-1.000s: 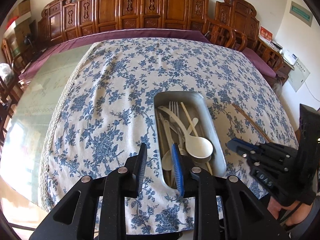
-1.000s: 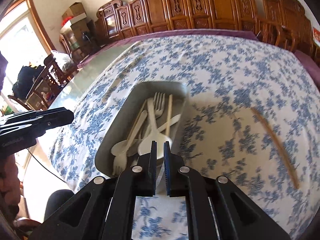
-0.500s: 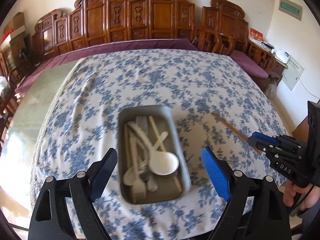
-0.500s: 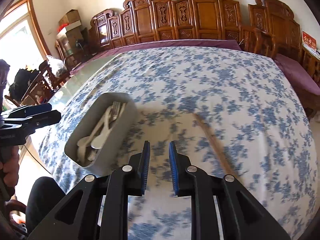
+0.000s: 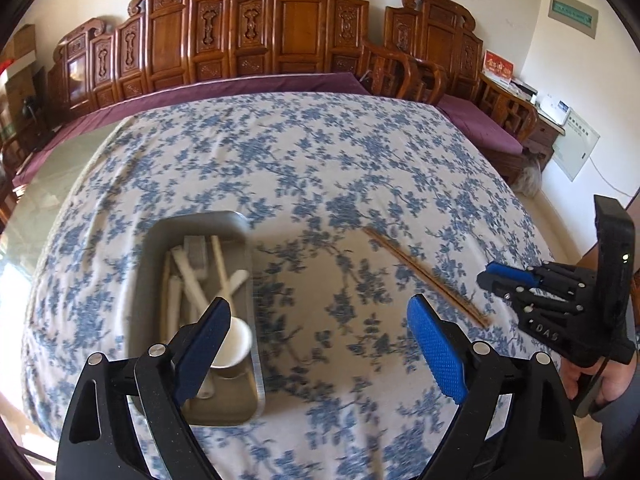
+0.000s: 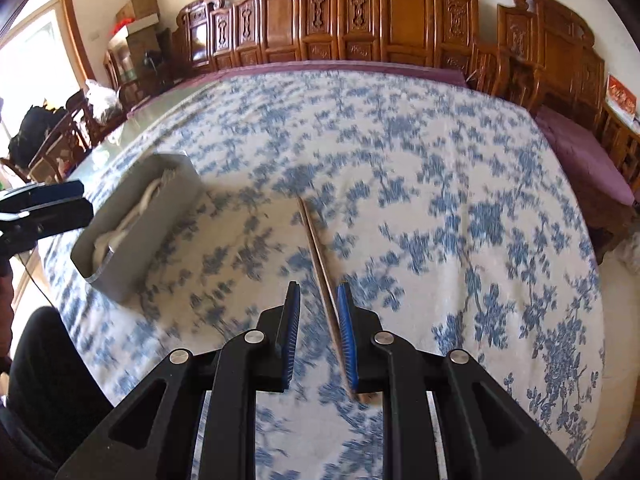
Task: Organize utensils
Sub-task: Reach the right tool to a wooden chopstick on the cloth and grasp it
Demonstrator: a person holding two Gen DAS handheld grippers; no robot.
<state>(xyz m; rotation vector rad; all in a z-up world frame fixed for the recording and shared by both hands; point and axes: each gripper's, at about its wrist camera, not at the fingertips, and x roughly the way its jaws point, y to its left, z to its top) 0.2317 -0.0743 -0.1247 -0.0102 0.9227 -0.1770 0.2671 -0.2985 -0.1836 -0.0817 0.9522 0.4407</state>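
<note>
A grey metal tray [image 5: 256, 280] [image 6: 152, 236] holds several pale utensils, among them a white spoon [image 5: 236, 340]. To the tray's right, brown chopsticks [image 5: 424, 276] [image 6: 316, 248] lie on the blue-flowered cloth. My left gripper [image 5: 320, 304] [image 6: 84, 200] hovers over the cloth just right of the tray; its jaws are opening wide and nothing is between them. My right gripper [image 6: 318, 288] [image 5: 484, 276] hangs over the near end of the chopsticks. Its jaws stand a narrow gap apart, and the chopsticks show in that gap close to the right finger, with no visible pinch.
Carved wooden chairs [image 5: 280, 40] line the far wall behind a purple cloth edge. Bare glass tabletop [image 5: 52, 168] lies left of the cloth. A person's hand [image 5: 600, 384] holds the right gripper's handle; a dark trouser leg [image 6: 40, 360] is at the near edge.
Both grippers slid right, away from above the tray. The left jaws spread from narrow to wide. The right jaws parted slightly and now straddle the chopsticks.
</note>
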